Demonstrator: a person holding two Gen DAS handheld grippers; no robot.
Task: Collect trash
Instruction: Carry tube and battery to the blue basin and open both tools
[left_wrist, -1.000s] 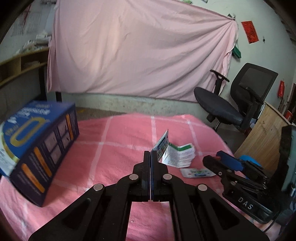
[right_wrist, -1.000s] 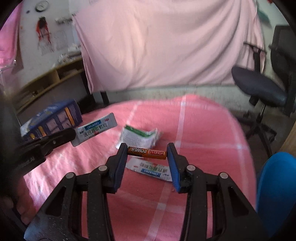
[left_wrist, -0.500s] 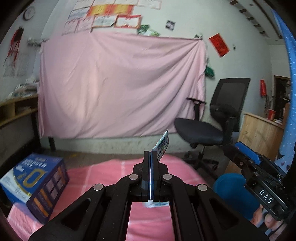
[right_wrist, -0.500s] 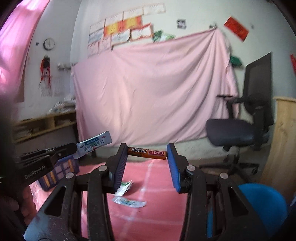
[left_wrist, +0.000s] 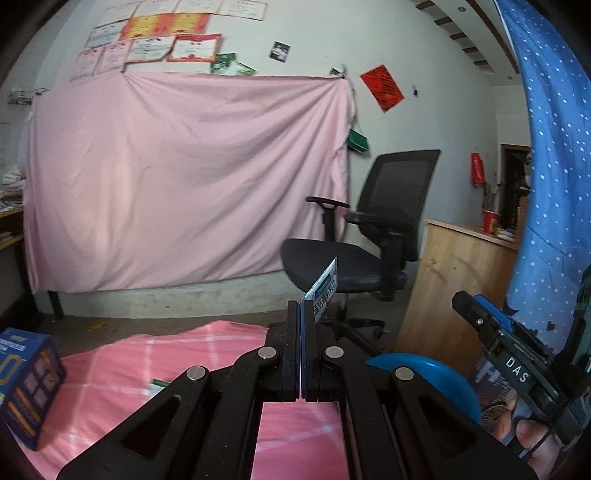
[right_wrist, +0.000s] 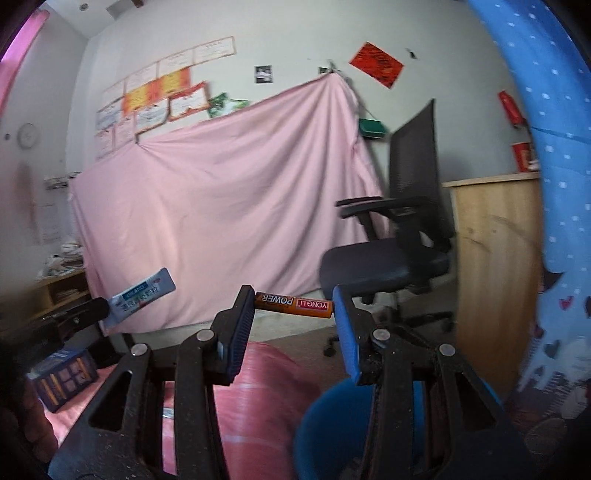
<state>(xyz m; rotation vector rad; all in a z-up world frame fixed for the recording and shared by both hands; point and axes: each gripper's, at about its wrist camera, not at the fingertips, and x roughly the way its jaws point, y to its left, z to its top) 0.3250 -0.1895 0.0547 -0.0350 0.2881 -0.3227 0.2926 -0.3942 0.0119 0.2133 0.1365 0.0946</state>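
Carrying two pieces of trash toward the blue bin (right_wrist: 325, 435), the person is in the middle of the transport step. The left tongs (left_wrist: 300, 314) are clamped fully together on a thin white-and-blue sachet (left_wrist: 325, 286), which is sticking up and to the right out of their tips. The right tongs (right_wrist: 293, 306) are standing partly apart and gripping an orange battery (right_wrist: 293, 304) end to end between the blue pads (right_wrist: 345, 325). From the right wrist view the bin is sitting low and directly beneath those tongs, its rim just under the fingers; from the left wrist view only a slice of it is showing to the lower right, past the edge of the pink tabletop (left_wrist: 147, 354).

Next, I would judge, each pair of tongs needs to be brought over the bin's mouth, tipped downward and opened. The battery looks nearly placed for that; the sachet is needing more travel to the right, and being so light it may cling to a pad instead of dropping.

Compared with a second ago, both views are looking much higher: the tabletop filled the lower frames then, with the green-and-white wrapper and another sachet lying on it ahead of the tongs, whereas now the pink curtain (left_wrist: 184, 177), the office chair (left_wrist: 388, 229) and the wall are filling them. The blue box (left_wrist: 26, 384) is sliding toward the left corner. Both grips are unchanged.
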